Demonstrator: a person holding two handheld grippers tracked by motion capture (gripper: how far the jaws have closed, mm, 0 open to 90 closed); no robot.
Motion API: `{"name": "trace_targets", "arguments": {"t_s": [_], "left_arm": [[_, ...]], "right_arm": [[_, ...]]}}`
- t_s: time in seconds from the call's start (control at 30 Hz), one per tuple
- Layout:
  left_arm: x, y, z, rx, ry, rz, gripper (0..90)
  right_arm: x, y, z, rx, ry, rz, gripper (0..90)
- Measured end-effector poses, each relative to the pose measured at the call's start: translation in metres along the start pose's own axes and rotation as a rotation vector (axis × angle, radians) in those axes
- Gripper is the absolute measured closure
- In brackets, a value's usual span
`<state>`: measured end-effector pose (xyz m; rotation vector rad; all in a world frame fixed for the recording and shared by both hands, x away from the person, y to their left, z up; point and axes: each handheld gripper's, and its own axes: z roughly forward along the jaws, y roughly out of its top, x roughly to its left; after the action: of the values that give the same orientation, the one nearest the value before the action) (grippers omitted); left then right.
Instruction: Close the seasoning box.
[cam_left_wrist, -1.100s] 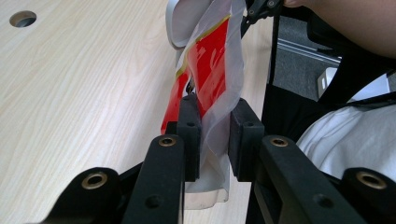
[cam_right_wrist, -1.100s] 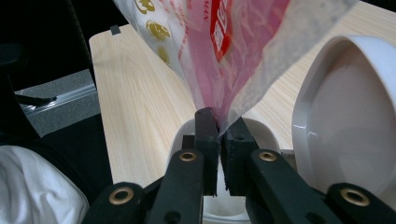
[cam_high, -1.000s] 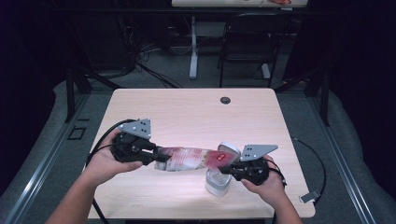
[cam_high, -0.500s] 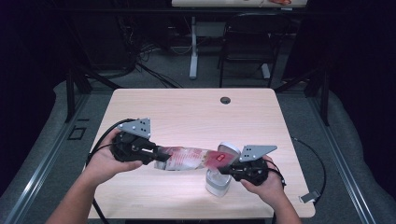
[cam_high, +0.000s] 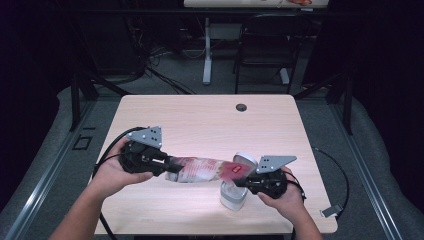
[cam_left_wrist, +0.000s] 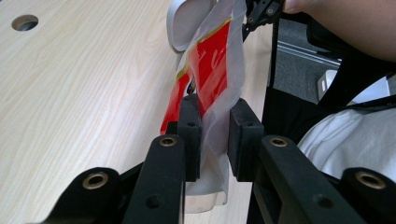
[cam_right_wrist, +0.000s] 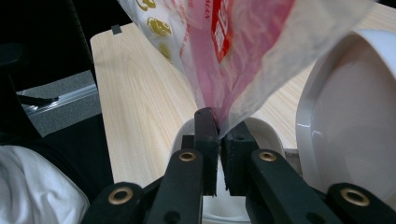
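Two hand-held grippers are stretching a crinkled, translucent plastic bag with red and gold print (cam_high: 207, 169) level above the pale wood-grain tabletop (cam_high: 210, 120). The left gripper (cam_high: 170, 165) is clamping one end of the bag: in the left gripper view its black rectangular pads are pressing on the thin film (cam_left_wrist: 215, 79) from both sides. The right gripper (cam_high: 239, 182) is pinching the opposite end, and in the right gripper view its jaws are standing almost together with only the bunched film (cam_right_wrist: 243, 51) between them. Holding both ends is keeping the limp bag taut and off the tabletop, probably so that its right end is hanging over the small white glossy plastic bin with its hinged lid raised (cam_high: 233, 196), which is standing near the front edge, directly beneath the right gripper. The bin's smooth, rounded lid (cam_right_wrist: 345, 116) is rising just beside the bag, leaving the mouth open below. The film is looking soft and wrinkled, easily slipping, which would explain the tight pinch at each end. A round dark cable hole (cam_high: 241, 107) is sitting near the far edge.
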<state>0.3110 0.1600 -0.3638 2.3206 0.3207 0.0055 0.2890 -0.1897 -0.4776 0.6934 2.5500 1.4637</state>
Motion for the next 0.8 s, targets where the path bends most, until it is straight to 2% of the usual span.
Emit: {"name": "trace_targets", "arguments": {"t_s": [0.8], "left_arm": [[-0.0016, 0.0051, 0.0004, -0.010, 0.000, 0.009, 78.5]], "right_arm": [[-0.0001, -0.0007, 0.0008, 0.011, -0.001, 0.000, 85.8]]}}
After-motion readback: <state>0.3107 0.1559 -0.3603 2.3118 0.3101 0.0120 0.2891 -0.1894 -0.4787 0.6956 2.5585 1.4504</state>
